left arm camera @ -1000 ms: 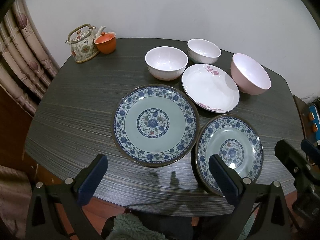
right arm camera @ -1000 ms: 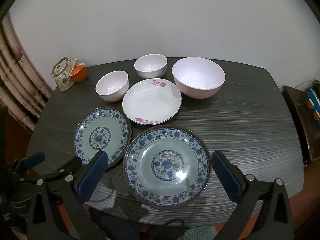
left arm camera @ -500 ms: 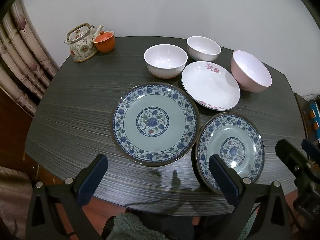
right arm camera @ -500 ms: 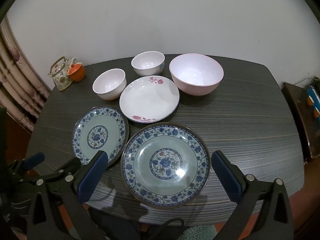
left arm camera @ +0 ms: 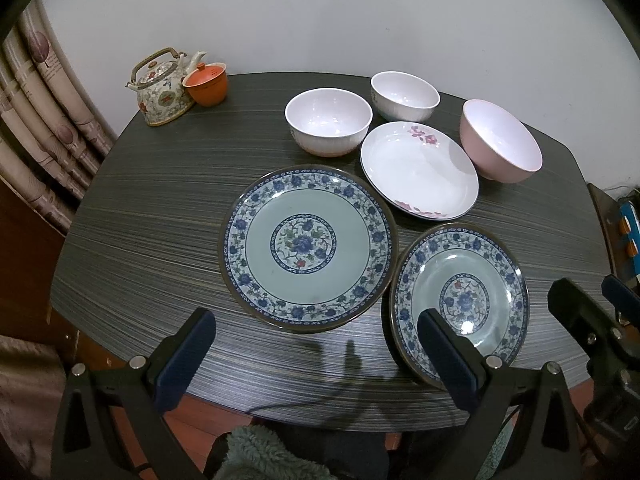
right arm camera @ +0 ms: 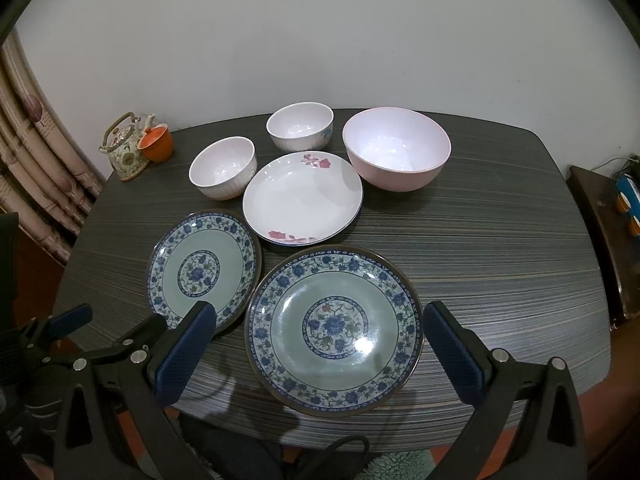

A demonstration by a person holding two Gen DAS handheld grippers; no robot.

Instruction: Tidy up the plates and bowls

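Dark wood-grain table (left arm camera: 152,216) fills the left wrist view, set against a plain pale wall, with a patterned curtain (left arm camera: 36,120) down the left edge. At upper left of the frame stand a floral teapot (left arm camera: 162,92) and, touching it, an orange cup (left arm camera: 206,84). Nothing looks stacked yet. One blue-patterned plate (left arm camera: 306,246) lies at centre, a second blue-patterned plate (left arm camera: 460,300) at lower right with its rim just beside the first. Above them sit a white flowered dish (left arm camera: 418,170), two white bowls (left arm camera: 328,120) (left arm camera: 404,96) and a pink bowl (left arm camera: 500,146), all separate. The left gripper (left arm camera: 316,354) hovers over the near table edge, its jaws spread wide and holding nothing.

From the right wrist view the same spread shows: the nearer blue plate (right arm camera: 334,330) at lower centre, the other blue plate (right arm camera: 204,268) to its left, the flowered dish (right arm camera: 302,196) above, the two white bowls (right arm camera: 222,166) (right arm camera: 300,126) and the pink bowl (right arm camera: 396,146) at the top. The right gripper (right arm camera: 320,354) straddles the nearer plate from above, jaws wide apart and empty.

By these pictures the sorting has not begun; every plate and bowl is left to gather.
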